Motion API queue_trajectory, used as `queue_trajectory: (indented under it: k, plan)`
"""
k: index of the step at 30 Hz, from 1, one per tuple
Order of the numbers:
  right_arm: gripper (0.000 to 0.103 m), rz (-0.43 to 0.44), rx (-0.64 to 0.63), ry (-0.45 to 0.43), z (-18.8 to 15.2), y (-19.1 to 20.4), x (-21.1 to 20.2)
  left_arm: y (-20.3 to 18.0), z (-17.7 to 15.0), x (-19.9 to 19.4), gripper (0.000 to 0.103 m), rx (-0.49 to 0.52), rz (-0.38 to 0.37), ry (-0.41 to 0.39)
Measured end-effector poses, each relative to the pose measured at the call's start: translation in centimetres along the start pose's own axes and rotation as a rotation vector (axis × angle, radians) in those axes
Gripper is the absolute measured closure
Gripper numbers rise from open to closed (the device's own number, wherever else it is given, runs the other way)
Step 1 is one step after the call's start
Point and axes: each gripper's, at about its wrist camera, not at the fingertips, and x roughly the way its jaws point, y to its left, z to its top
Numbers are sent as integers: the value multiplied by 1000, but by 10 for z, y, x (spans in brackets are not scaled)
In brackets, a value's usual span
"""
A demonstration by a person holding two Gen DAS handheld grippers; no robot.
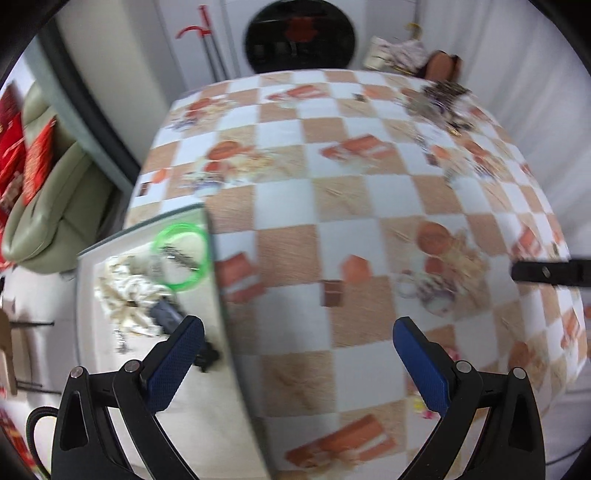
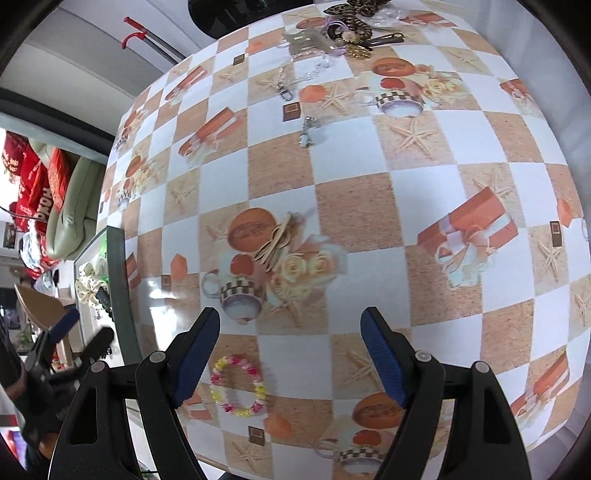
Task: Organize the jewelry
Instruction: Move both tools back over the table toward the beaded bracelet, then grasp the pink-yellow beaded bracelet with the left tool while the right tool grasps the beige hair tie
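Observation:
A yellow and pink bead bracelet lies flat on the checked tablecloth, just inside the left finger of my right gripper, which is open and holds nothing. A heap of jewelry sits at the far edge, also blurred in the left wrist view. My left gripper is open and empty, straddling the right rim of a white tray. The tray holds a green bangle, a cream scrunchie and a dark clip.
A chain with a clasp and a small charm lie loose short of the heap. The tray stands off the table's left edge, with the left gripper over it. A green sofa is beyond.

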Motion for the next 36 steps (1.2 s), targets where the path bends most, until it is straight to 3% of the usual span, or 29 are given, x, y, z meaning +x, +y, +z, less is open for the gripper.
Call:
queue_trajectory:
  k: [6,17,20,23,26,27,31,33,36]
  plan:
    - [22,13,12,15,14,-2,11,-36,-16,12,0,48,-40,50]
    - [22,50,88,47,31,4,40,-64,-39,29,0,59,-77,93]
    - [27,42,89,42,37,7,46,-71,-42,32,0,88,-91,88]
    - [37,25,90,34,43,9,51,-78,-43,36,11,116,-105,93]
    - [45,6,88,33,49,12,58,-83,-46,42,11,128,-108,102]
    - [48,0,85,35,50,13,60,-85,-47,43,16,131,-113,104]
    - [52,-26,62,34,54,20,69,-92,-51,48,21,148,-128,123]
    - [55,-48,34,29,55,27,71,-97,-54,50,32,166,-131,134]
    - [65,-86,-10,26,56,36,74,-106,-60,56,40,188,-131,161]
